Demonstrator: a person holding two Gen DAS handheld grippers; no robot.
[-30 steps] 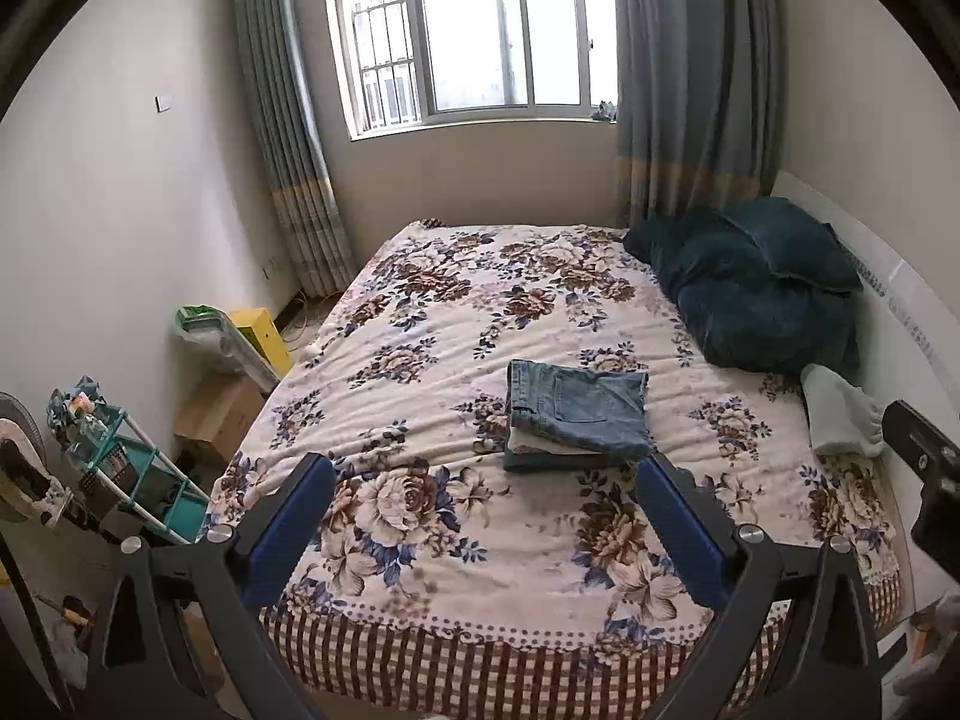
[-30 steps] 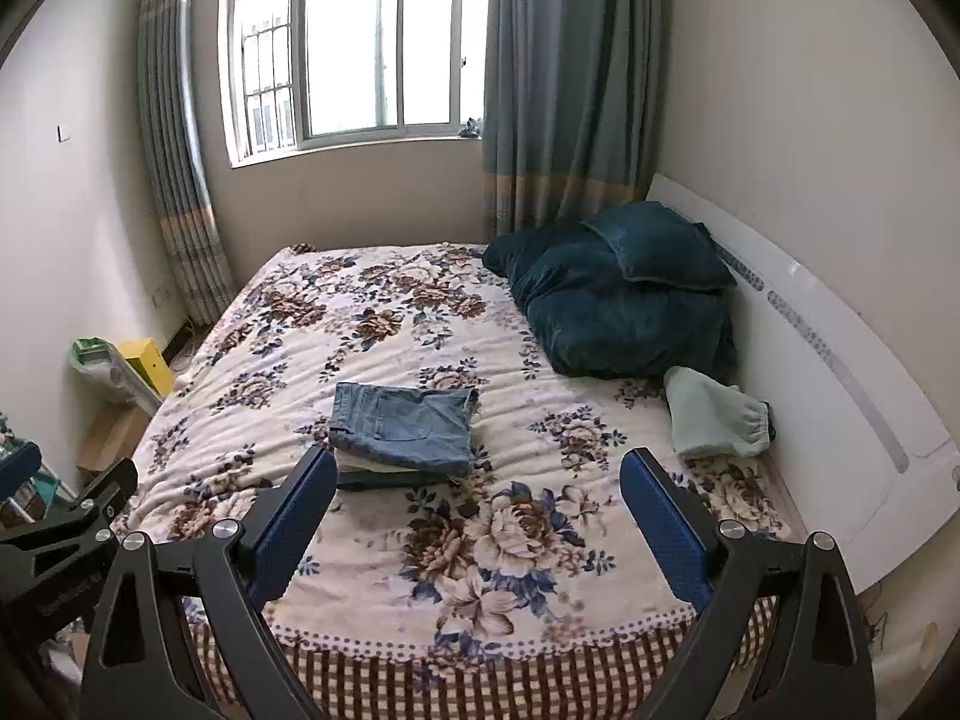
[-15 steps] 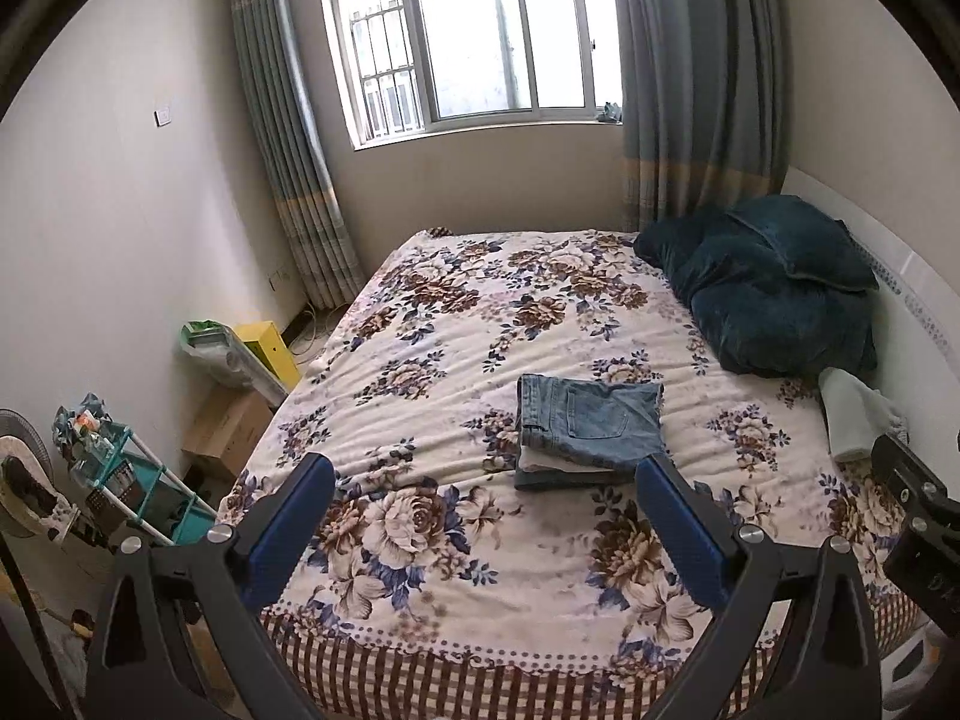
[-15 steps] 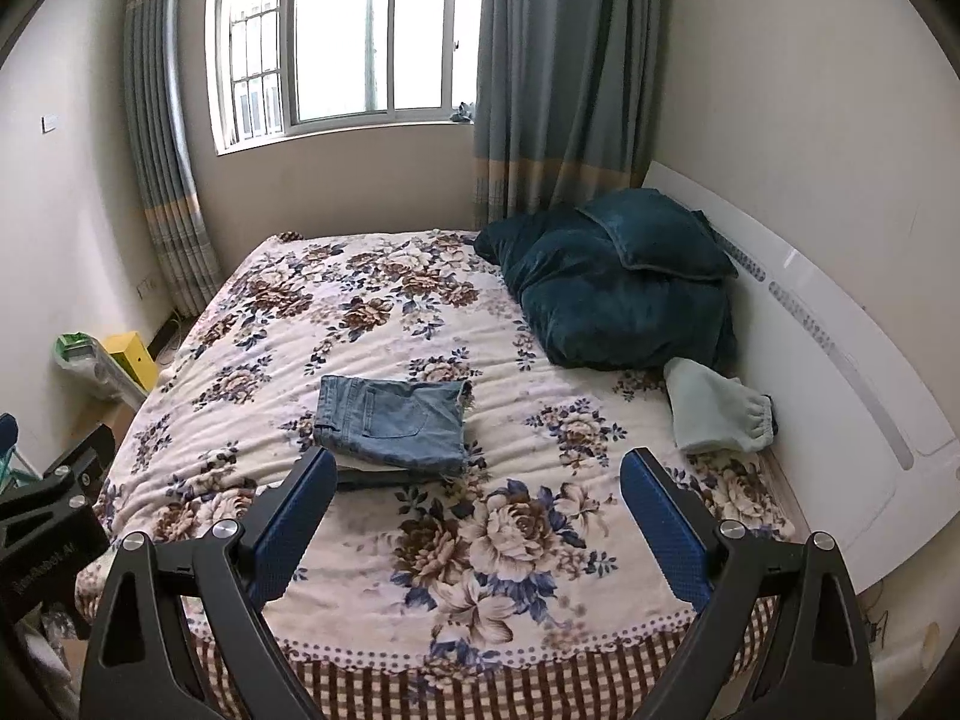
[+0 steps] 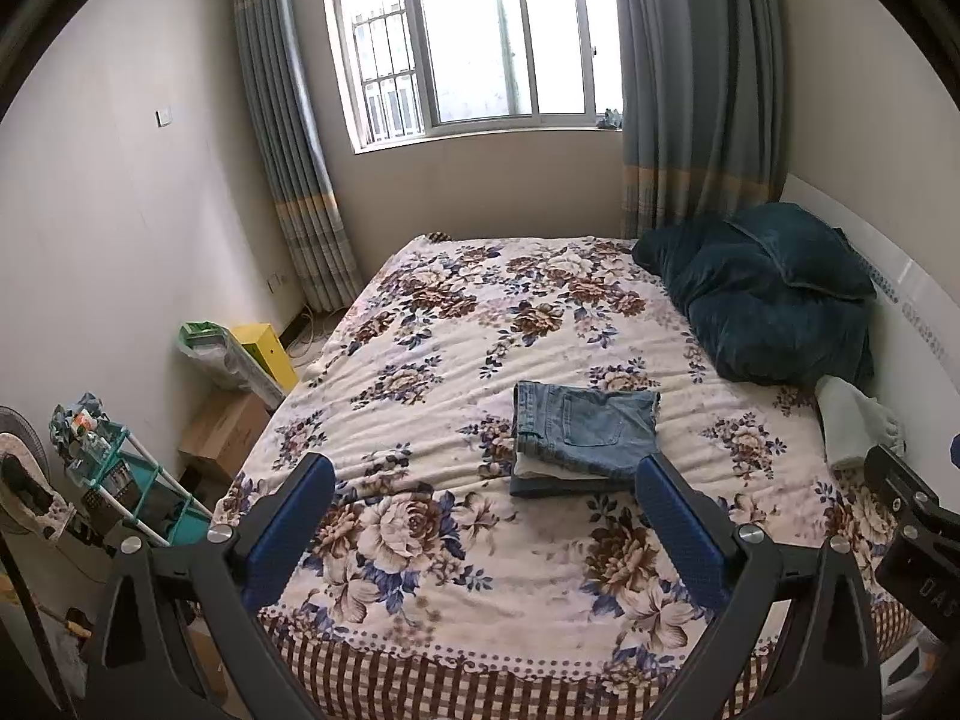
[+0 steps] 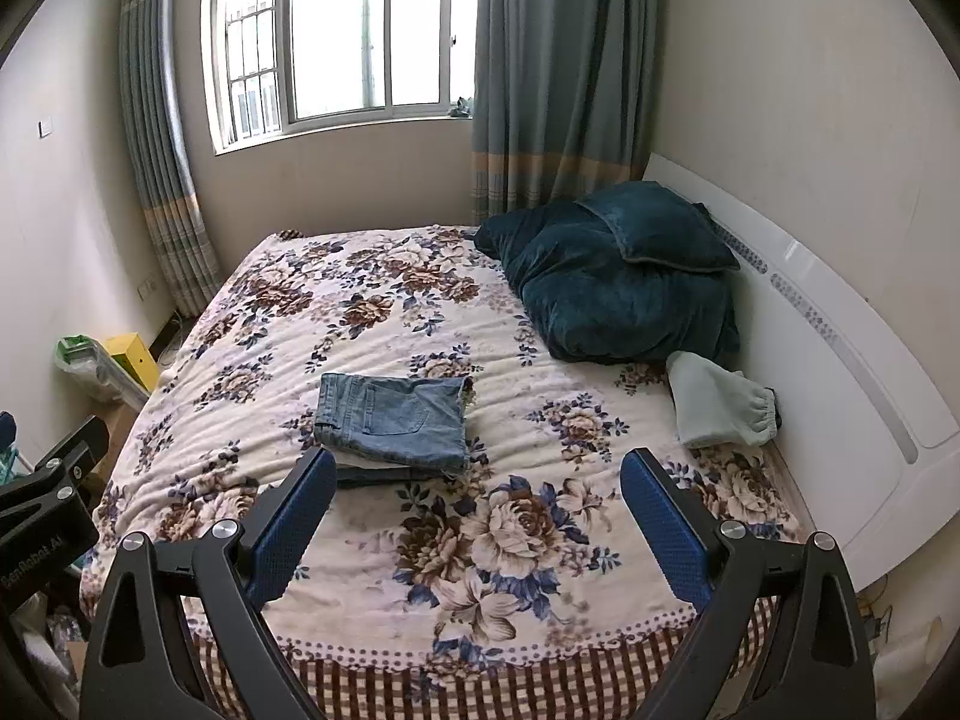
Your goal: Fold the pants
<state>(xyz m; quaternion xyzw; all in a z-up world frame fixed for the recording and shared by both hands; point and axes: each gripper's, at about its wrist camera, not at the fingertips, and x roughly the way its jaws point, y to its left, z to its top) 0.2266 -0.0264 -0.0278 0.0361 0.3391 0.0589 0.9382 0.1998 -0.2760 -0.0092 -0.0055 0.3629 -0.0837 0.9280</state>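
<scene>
Folded blue denim pants (image 5: 585, 429) lie on top of a small stack of folded clothes in the middle of the floral bed (image 5: 456, 360); they also show in the right wrist view (image 6: 393, 420). My left gripper (image 5: 483, 522) is open and empty, held above the foot of the bed, short of the stack. My right gripper (image 6: 477, 510) is open and empty, also back from the stack. A pale green garment (image 6: 714, 399) lies by the headboard at the right.
A dark teal blanket and pillow (image 6: 618, 276) are heaped at the head of the bed. A white headboard (image 6: 840, 348) runs along the right. Left of the bed stand a yellow box (image 5: 267, 351), a cardboard box (image 5: 222, 432) and a teal rack (image 5: 120, 480).
Both grippers have drawn back and risen a little from the bed, so more of the room shows. The folded stack has not moved. Both stay open.
</scene>
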